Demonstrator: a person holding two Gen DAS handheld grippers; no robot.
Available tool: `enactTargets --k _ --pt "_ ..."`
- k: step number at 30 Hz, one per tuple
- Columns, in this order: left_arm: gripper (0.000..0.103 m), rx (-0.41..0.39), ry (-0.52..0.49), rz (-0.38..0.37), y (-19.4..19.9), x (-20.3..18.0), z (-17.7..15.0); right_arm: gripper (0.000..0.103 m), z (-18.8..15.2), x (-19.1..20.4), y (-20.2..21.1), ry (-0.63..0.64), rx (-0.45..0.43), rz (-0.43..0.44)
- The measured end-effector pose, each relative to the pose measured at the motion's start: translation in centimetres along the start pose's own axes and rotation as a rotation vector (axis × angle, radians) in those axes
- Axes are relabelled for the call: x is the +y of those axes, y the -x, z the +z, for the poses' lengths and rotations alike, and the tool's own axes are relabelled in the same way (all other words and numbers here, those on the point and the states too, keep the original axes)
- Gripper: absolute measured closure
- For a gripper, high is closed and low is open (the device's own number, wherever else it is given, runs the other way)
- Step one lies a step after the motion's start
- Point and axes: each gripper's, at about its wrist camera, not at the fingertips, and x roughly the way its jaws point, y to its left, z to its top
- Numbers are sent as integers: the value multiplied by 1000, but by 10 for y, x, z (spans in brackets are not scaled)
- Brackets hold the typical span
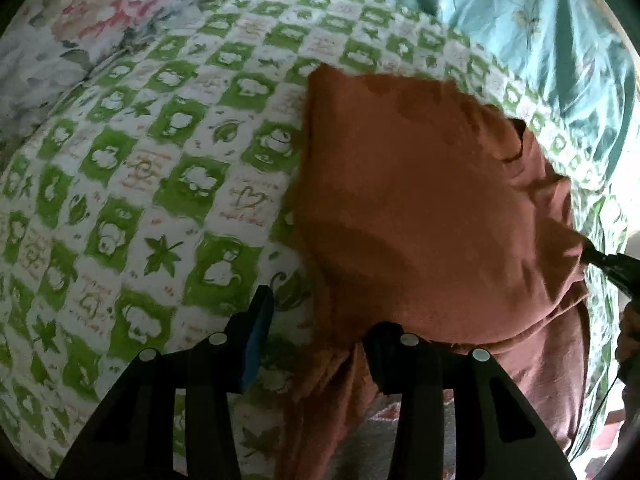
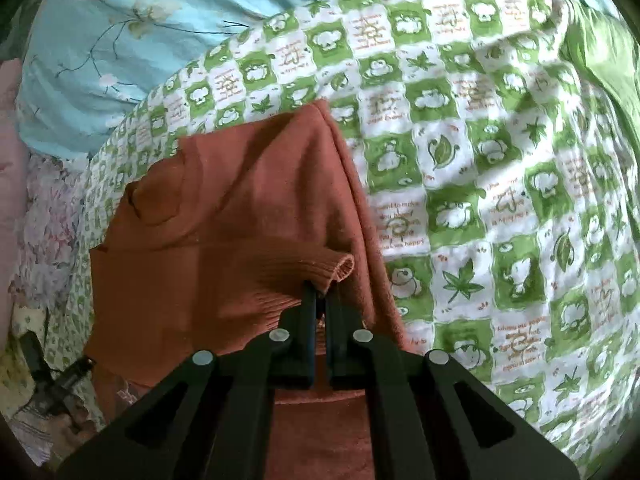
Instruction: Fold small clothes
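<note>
With the right claw [image 2: 320,300] pinched shut on the ribbed cuff [image 2: 320,268] of the rust sweater [image 2: 224,200] lying on the green checked blanket [image 2: 480,160], and the left claw [image 1: 320,320] half open, empty at its near edge, carry the sleeve flat across the body

Right claw [image 2: 322,300] clamped, left claw [image 1: 320,320] half-spread

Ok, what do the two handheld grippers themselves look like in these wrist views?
Both are black plastic. The left gripper has two angular fingers with slotted cut-outs, round silver pivot pins, and a blue pad inside one finger. The right gripper shows the same black linkage and silver pins.
</note>
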Motion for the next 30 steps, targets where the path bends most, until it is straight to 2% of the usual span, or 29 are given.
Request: enactTargets --k 2,4,8,12,16,18,19,20,22,30 --pt "60 18 -17 46 -7 -1 -1 99 -1 -3 -7 15 16 -38" --pt "59 18 -21 53 -10 -2 -5 99 -4 -10 -11 1 26 -62" --pt "57 17 -21 67 -8 -1 -12 99 -7 -17 -11 -17 23 -56" --pt "56 23 -19 78 4 13 -22 97 -11 -25 2 -50 -2 -139" --pt "57 32 24 30 21 30 -37 97 -22 -33 29 -95 -35 -76" --pt "57 36 -5 11 29 30 -48 94 -31 -31 38 -87 -32 -40" --pt "56 41 -14 1 33 28 -54 88 -37 -29 42 -84 -25 -16" --pt "55 45 -22 -7 36 26 -59 75 -44 -28 45 -82 -14 4" --pt "51 52 -33 -22 44 24 -71 59 -58 -24 50 -62 7 30" --pt "44 120 -6 -140 82 38 -139 58 -125 -11 72 51 75 133"
